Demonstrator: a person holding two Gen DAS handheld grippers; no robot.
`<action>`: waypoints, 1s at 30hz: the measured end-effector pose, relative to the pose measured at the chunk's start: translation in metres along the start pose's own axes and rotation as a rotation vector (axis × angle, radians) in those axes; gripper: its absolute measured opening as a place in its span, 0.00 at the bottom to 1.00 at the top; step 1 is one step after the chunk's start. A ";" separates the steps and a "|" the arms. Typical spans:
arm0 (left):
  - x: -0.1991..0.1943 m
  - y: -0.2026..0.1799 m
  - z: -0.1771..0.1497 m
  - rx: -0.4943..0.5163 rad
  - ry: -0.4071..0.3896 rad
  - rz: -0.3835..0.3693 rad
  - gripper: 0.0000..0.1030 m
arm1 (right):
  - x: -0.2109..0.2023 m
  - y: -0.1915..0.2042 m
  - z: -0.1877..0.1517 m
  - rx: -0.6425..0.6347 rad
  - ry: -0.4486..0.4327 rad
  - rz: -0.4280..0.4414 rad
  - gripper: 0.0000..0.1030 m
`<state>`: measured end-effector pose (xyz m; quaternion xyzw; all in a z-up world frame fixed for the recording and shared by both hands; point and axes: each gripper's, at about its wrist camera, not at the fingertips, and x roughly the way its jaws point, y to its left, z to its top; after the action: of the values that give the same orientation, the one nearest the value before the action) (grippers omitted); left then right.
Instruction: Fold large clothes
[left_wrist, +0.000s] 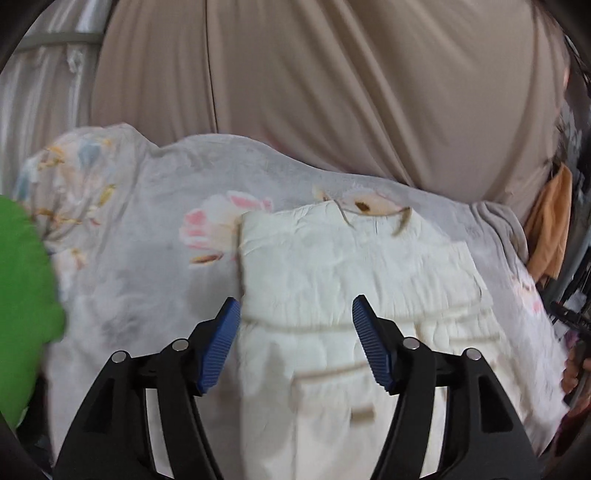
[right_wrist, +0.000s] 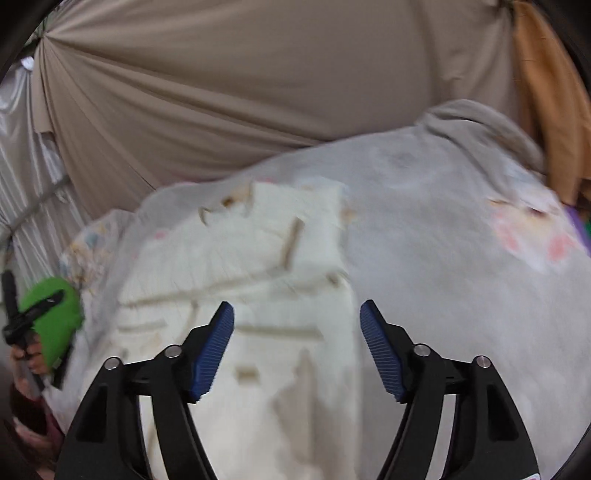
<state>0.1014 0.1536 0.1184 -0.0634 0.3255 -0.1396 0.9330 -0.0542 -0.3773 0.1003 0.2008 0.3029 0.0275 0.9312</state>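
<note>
Beige curtain fabric (left_wrist: 332, 85) hangs in long folds across the whole background, with a paler, shiny drape (left_wrist: 33, 107) at its left and an orange cloth (left_wrist: 550, 236) hanging at the far right. Below it spreads a grey floral bedsheet (left_wrist: 140, 236), rumpled, printed with pink and yellow flowers, covering what looks like a bed. On the sheet lies the cream-white garment (left_wrist: 332, 266), folded into a rough rectangle with tan trim lines and its collar at the far edge; in the right wrist view it sits left of centre (right_wrist: 240, 295). A bright green cloth (left_wrist: 22, 295) bulges at the left edge of the sheet. The left tool (left_wrist: 295, 343) hangs above the garment's near part, blue pads apart, gripping nothing. The right tool (right_wrist: 297, 347) hangs over the garment's right edge, pads likewise apart and empty. Both views are motion-blurred.
</note>
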 end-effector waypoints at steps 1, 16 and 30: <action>0.020 0.000 0.008 -0.020 0.025 -0.007 0.60 | 0.030 0.004 0.018 0.020 0.009 0.036 0.71; 0.204 0.006 0.046 -0.015 0.125 0.243 0.56 | 0.206 0.048 0.077 0.079 0.078 0.098 0.08; 0.175 0.004 0.060 0.066 0.071 0.272 0.58 | 0.190 0.046 0.081 -0.114 0.056 -0.197 0.28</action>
<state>0.2713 0.1064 0.0613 0.0169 0.3589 -0.0245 0.9329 0.1505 -0.3313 0.0725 0.1158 0.3452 -0.0413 0.9304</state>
